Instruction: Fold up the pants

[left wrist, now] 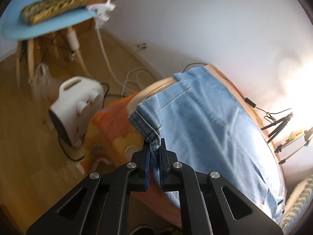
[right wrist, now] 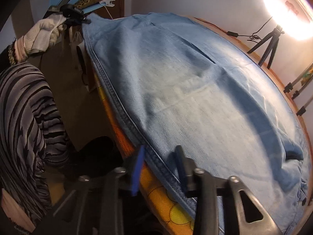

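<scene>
Light blue denim pants point(left wrist: 211, 129) lie spread over a table covered with an orange and yellow cloth point(left wrist: 109, 129). My left gripper point(left wrist: 154, 146) is shut on the hem of a pant leg point(left wrist: 148, 123), lifted above the table's near edge. In the right wrist view the pants point(right wrist: 195, 98) fill the table and the left gripper point(right wrist: 86, 20) shows far left, pinching the hem in a white-gloved hand. My right gripper point(right wrist: 160, 150) is open, its jaws straddling the thick side seam point(right wrist: 125, 115) at the near edge.
A white fan heater point(left wrist: 76, 105) with cables stands on the wooden floor at left. A blue chair point(left wrist: 39, 23) holds a leopard-print cushion. A ring light on a tripod point(right wrist: 273, 29) and other stands sit at the table's far right edge. My striped sleeve point(right wrist: 23, 117) is at left.
</scene>
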A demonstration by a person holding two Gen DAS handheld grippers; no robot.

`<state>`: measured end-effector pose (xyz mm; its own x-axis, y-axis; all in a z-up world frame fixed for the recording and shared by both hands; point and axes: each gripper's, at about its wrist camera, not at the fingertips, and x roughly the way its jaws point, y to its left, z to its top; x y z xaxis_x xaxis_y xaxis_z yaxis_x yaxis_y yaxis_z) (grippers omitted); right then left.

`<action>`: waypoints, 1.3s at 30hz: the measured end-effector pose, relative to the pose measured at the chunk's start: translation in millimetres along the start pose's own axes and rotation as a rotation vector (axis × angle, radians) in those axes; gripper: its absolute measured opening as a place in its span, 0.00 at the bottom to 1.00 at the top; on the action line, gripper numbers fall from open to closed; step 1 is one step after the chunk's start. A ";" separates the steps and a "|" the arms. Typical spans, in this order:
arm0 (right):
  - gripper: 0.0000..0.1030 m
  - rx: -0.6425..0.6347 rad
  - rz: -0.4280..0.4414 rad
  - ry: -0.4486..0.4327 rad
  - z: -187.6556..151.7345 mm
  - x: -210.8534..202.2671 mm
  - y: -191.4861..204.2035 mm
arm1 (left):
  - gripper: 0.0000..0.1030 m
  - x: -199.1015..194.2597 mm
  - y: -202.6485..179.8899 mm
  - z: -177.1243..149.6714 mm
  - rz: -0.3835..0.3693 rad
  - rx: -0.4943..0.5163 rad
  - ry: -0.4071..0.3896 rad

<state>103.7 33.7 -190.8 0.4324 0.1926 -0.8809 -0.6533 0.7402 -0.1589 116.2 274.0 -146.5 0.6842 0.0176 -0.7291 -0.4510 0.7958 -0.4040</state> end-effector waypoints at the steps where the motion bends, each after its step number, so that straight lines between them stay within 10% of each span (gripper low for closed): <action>1: 0.12 -0.013 -0.010 0.005 1.6 0.2 0.3 | 0.06 -2.8 -5.6 4.1 0.000 0.014 -0.012; 12: 0.00 0.014 -0.029 -0.072 24.6 -35.8 -32.8 | 0.05 -7.6 -49.0 32.6 -0.076 0.061 -0.062; 13: 0.13 0.013 -0.021 -0.071 24.8 -37.3 -32.8 | 0.05 -7.0 -53.3 35.3 -0.078 0.067 -0.066; 14: 0.45 0.005 -0.016 -0.062 25.1 -36.3 -30.8 | 0.05 -5.5 -58.8 39.3 -0.076 0.077 -0.073; 16: 0.68 -0.013 0.012 -0.066 24.0 -33.3 -21.1 | 0.05 -3.2 -66.5 44.8 -0.084 0.085 -0.078; 24: 0.58 -0.145 0.001 0.009 19.4 2.9 13.2 | 0.05 1.2 -88.0 53.2 -0.102 0.118 -0.087; 26: 0.18 -0.166 -0.011 0.017 20.0 4.4 15.3 | 0.05 0.1 -85.6 53.2 -0.098 0.117 -0.091; 29: 0.02 -0.164 -0.051 0.026 21.4 3.1 9.4 | 0.05 -2.8 -81.7 53.5 -0.099 0.102 -0.097; 39: 0.00 -0.203 -0.251 -0.066 72.1 -41.7 -44.0 | 0.05 -6.1 -108.3 82.1 -0.110 0.137 -0.153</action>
<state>159.2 39.6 -115.0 0.6308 0.0664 -0.7731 -0.6286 0.6279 -0.4590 207.9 237.4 -53.0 0.8086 0.0094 -0.5883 -0.2938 0.8728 -0.3898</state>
